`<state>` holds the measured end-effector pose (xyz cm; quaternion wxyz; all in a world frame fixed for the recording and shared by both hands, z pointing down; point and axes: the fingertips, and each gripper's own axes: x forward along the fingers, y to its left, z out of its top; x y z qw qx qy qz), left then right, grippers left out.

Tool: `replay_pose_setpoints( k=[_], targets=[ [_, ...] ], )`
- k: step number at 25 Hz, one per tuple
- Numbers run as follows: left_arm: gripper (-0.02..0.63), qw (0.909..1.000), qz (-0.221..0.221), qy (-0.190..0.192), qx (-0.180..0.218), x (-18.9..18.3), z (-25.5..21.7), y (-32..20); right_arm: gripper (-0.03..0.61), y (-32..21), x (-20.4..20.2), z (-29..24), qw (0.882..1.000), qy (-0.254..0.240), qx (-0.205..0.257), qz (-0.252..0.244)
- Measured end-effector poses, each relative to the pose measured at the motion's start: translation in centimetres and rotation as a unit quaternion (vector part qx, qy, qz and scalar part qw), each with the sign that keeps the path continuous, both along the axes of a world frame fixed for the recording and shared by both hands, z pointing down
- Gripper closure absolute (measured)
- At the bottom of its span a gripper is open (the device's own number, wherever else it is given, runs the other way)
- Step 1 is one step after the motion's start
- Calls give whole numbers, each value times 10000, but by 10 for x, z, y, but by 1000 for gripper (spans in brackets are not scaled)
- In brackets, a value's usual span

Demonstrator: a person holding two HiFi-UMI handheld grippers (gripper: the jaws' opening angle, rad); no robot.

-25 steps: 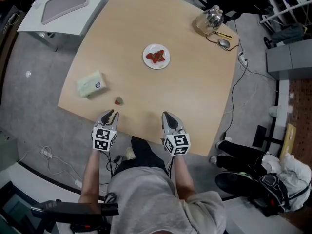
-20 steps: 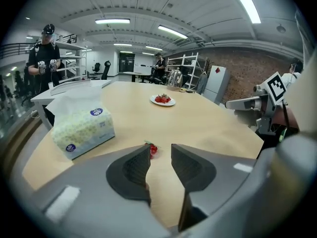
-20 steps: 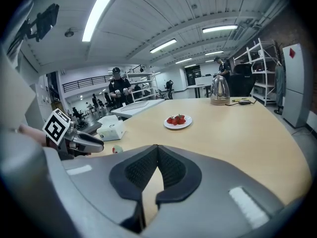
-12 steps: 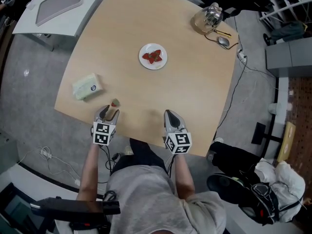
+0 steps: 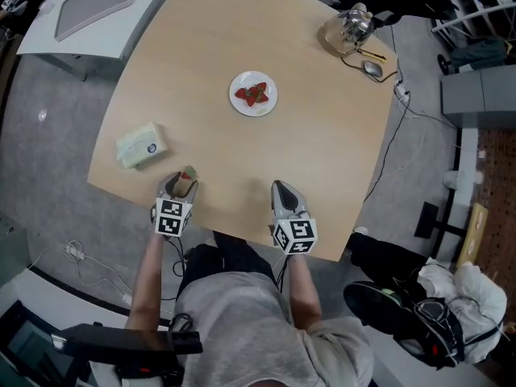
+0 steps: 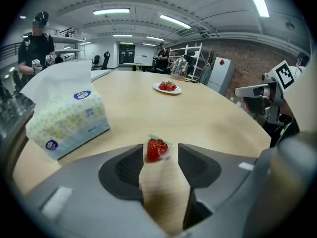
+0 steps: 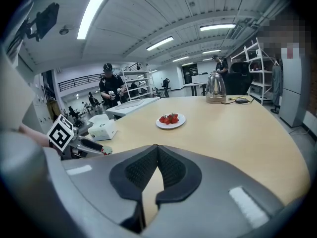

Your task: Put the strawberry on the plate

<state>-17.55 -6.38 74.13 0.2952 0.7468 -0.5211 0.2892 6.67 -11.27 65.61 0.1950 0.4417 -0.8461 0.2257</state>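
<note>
Here, a single red strawberry (image 6: 156,149) lies on the pale wooden table (image 5: 266,151) near its front edge. It sits between the spread jaws of the left gripper (image 5: 182,182), which have just been opening and do not press on it. The white plate (image 5: 256,108), already bearing other strawberries (image 5: 251,94), sits well apart toward the table's middle, a tissue pack (image 5: 141,144) lies near the left gripper, and the right gripper (image 5: 280,190) is at the front edge with its jaws closed together on nothing.
</note>
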Motion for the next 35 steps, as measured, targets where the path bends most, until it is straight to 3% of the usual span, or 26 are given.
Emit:
replay_pose_setpoints(
  k=[24, 35],
  targets=[
    [448, 9994, -114, -319, 35, -5, 7, -10, 572, -12, 4, 2, 10000, -36, -11, 60],
    [449, 9987, -427, 32, 285, 4, -24, -19, 572, -16, 17, -8, 9998, -100, 114, 139]
  ],
)
